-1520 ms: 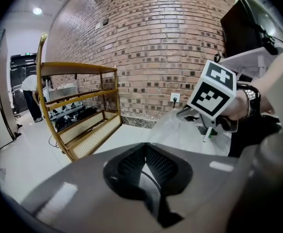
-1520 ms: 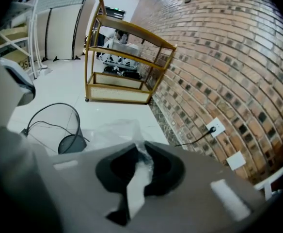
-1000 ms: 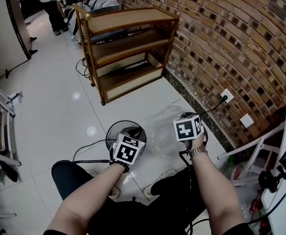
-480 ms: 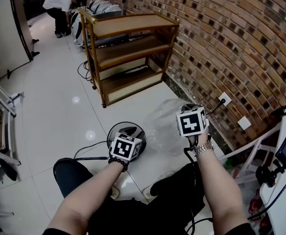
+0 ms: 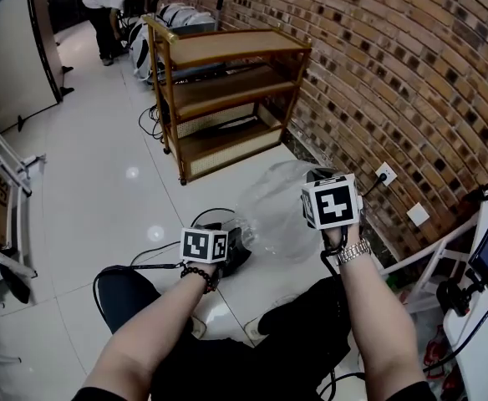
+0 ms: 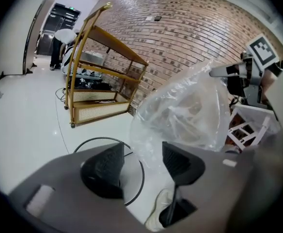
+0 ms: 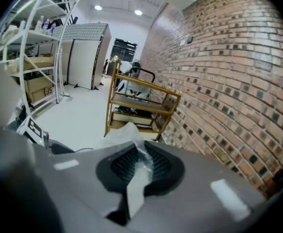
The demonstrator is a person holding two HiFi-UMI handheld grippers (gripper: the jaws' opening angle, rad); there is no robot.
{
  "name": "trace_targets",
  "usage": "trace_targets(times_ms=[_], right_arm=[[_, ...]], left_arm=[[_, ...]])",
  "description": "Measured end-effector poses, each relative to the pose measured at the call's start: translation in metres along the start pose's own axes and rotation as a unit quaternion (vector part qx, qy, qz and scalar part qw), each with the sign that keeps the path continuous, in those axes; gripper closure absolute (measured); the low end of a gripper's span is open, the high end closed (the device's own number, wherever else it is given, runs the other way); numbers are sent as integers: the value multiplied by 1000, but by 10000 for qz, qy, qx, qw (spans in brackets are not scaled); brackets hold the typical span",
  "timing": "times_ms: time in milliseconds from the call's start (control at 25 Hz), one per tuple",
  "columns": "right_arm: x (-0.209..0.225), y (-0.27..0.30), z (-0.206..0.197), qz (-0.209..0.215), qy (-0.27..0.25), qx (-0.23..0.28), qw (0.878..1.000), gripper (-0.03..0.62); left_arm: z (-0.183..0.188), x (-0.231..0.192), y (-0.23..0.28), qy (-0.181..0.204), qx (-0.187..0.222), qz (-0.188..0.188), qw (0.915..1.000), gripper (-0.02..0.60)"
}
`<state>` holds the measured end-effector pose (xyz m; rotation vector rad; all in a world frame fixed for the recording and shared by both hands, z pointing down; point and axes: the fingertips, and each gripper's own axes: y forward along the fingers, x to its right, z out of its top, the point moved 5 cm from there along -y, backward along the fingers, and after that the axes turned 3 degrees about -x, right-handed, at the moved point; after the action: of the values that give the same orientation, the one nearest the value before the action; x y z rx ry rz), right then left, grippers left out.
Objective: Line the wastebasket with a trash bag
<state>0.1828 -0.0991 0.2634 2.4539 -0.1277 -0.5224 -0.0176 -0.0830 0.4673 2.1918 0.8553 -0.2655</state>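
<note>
Trash bag (image 5: 271,211) is up in the air, a strip of its clear film pinched in the right tool (image 7: 139,165), pads pressed tight on it. The left tool (image 6: 141,165) has just been spreading its jaws; they stand wide, with film hanging just beyond the gap and neither pad pressing it. The wire wastebasket (image 6: 102,139) sits on the floor (image 5: 102,190), just below and beyond that left tool. Best move, I'd say: left catches the opposite edge of the mouth, both draw it apart, then lower it squarely over the rim.

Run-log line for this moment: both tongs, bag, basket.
left tongs: open, jaws just opening, bag film loose between | right tongs: shut on bag | basket: on floor, unlined
</note>
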Motion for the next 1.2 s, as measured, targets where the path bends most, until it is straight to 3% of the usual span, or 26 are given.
trace_targets(times_ms=[400,680,1200], right_arm=[[-29,-10,22,540,240,241,9980,591],[-54,-5,24,1030,436,333,9932,591],[-71,26,-22,1532,1255,115,9801,591]], left_arm=[[-14,-30,-16,-498,0,146,9987,342],[-20,-58,-37,-678,72,552,9961,342],[4,-90,-98,-78,427,1390,9893,487]])
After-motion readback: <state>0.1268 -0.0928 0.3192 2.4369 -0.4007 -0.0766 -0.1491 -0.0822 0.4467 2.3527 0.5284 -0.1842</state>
